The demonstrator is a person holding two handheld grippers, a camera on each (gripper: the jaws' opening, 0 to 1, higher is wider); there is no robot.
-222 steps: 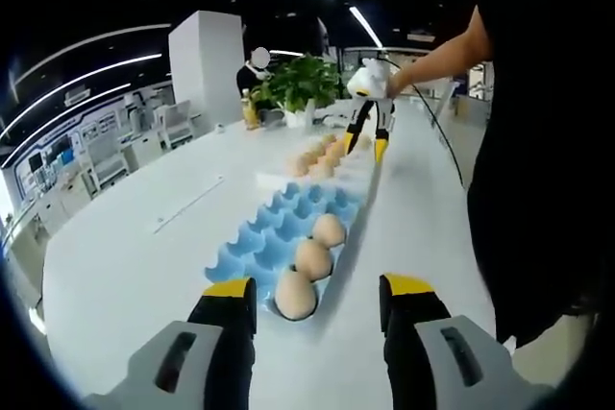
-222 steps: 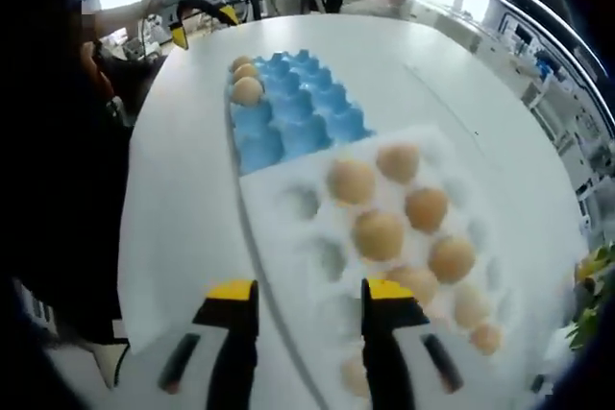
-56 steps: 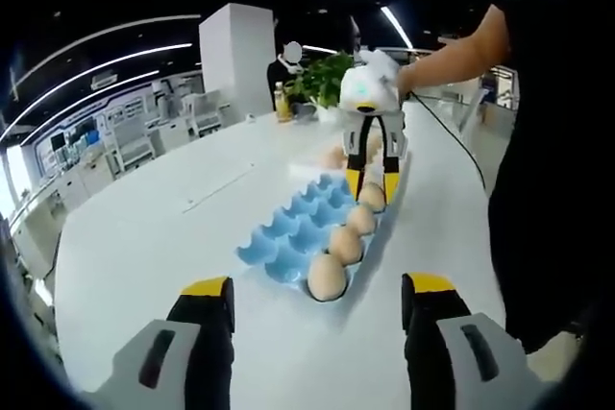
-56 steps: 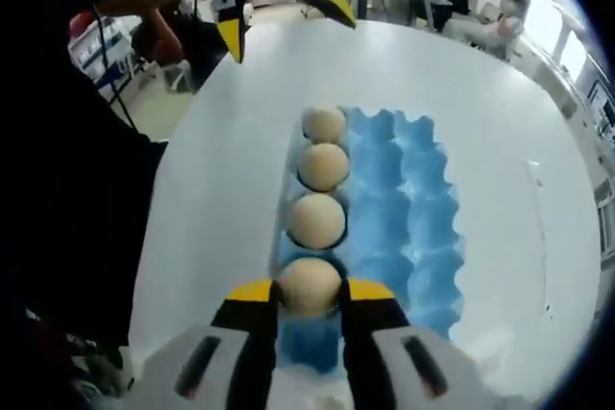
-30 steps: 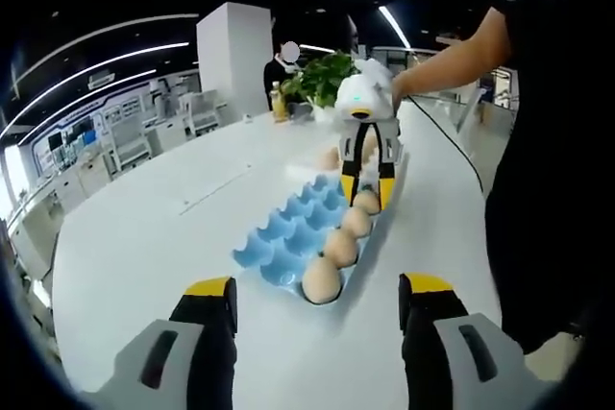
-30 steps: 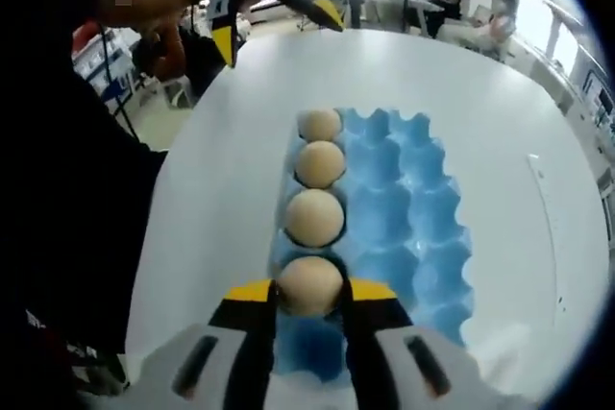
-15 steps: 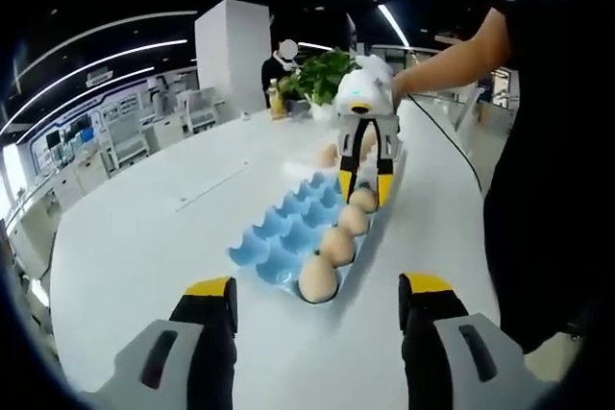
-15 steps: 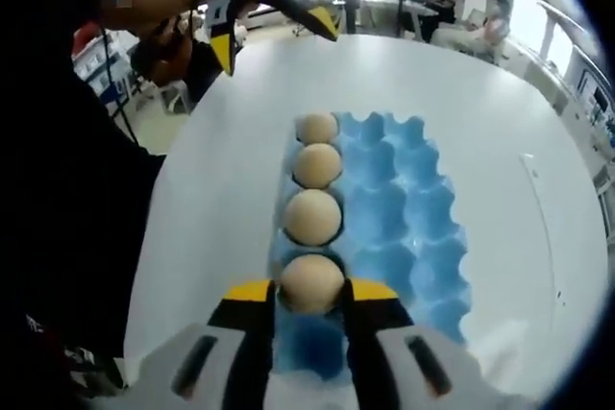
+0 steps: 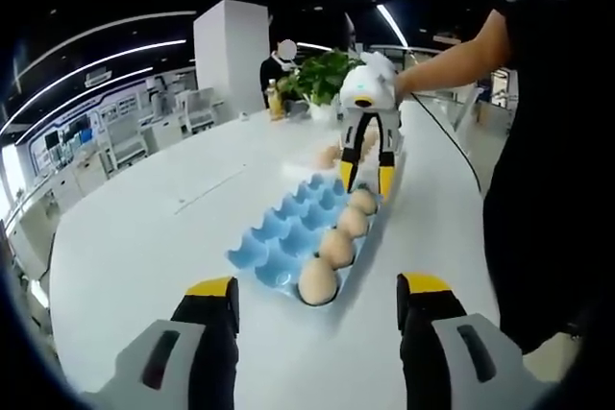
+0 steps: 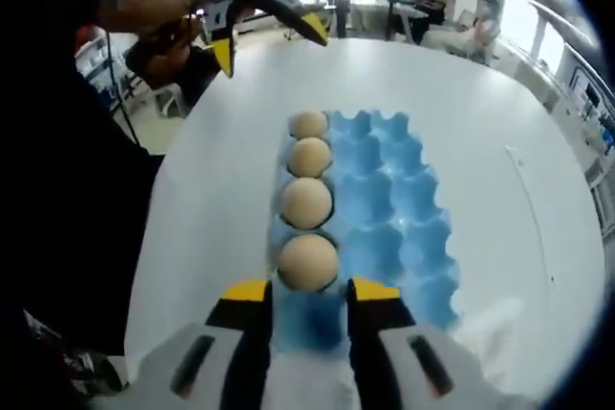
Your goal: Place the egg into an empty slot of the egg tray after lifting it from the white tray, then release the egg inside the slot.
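Apparently the task is all but finished: the egg [image 10: 307,263] sits in a slot of the blue egg tray [image 10: 384,208], last in a row of 4 along its edge. Just short of it, the right gripper [image 10: 306,297] stands parted, holding nothing. Beyond the tray's far end, the left gripper [image 9: 317,300] hangs wide open and empty.
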